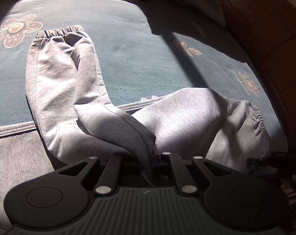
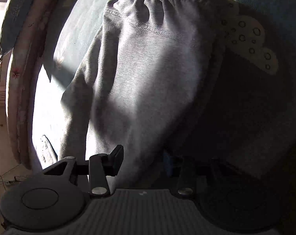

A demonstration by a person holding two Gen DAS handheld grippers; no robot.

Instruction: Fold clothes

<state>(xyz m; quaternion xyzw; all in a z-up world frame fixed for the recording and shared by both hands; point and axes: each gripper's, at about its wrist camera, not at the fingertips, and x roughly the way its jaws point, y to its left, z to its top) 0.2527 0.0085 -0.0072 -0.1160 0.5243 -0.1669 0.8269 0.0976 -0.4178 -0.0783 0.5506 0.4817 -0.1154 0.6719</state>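
Grey sweatpants (image 1: pixel 65 90) lie on a teal flowered blanket (image 1: pixel 128 49). One leg runs up to its elastic cuff at the upper left. The other part spreads right to a gathered elastic edge (image 1: pixel 259 125). My left gripper (image 1: pixel 150 157) is shut on a raised fold of the grey fabric between the two parts. My right gripper (image 1: pixel 265 161) shows at the far right edge beside that elastic edge. In the right wrist view the sweatpants (image 2: pixel 151 78) fill the frame, and my right gripper (image 2: pixel 142 164) hangs half open over them, with cloth showing between its fingers (image 2: pixel 116 162).
A grey border band (image 1: pixel 11 156) edges the blanket at the lower left. Brown padded panels (image 1: pixel 275 39) curve round the right side. Pink bedding (image 2: pixel 16 78) and a bright window lie left of the right gripper. A hand's fingers (image 1: pixel 290 192) hold the right gripper.
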